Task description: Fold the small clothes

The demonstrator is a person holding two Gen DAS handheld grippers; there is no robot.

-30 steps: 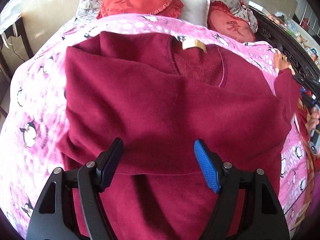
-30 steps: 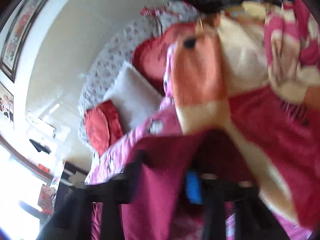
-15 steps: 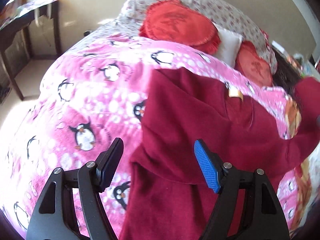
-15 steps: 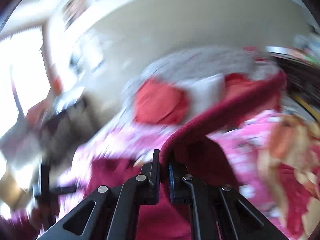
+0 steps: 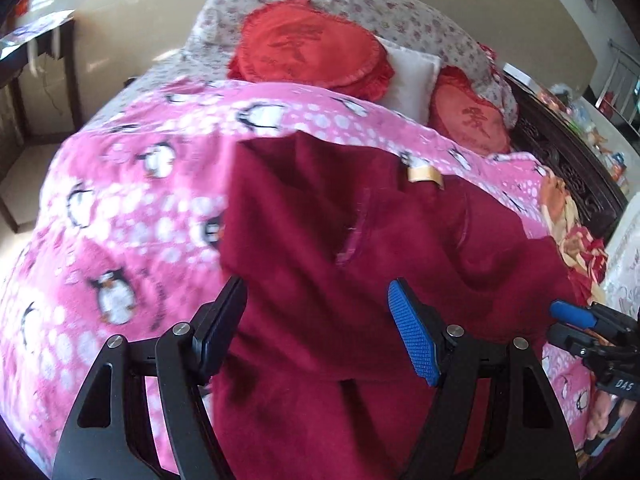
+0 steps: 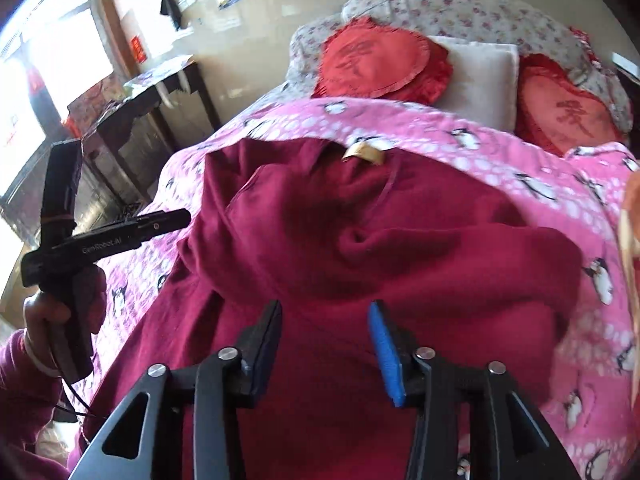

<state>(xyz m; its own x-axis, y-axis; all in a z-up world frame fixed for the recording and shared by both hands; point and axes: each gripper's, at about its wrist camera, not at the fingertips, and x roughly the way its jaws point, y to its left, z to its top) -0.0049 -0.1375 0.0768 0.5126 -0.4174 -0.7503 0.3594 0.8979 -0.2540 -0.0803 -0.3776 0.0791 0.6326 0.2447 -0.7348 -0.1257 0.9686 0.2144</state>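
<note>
So the maroon top (image 5: 360, 280) is lying on my penguin blanket (image 5: 132, 216), sleeves folded in over the body and kinda bunched, tan neck label (image 5: 425, 174) pointing at the pillows. My left gripper (image 5: 316, 320) hangs over its left edge, fingers wide apart, nothing in them. Right gripper (image 6: 326, 344) is over the lower middle of the top, also spread apart and holding nothing. Two red cushions (image 6: 380, 64) with a white pillow (image 6: 480, 76) between them sit at the head. Dark desk (image 6: 160, 92) off to the left by the wall.
</note>
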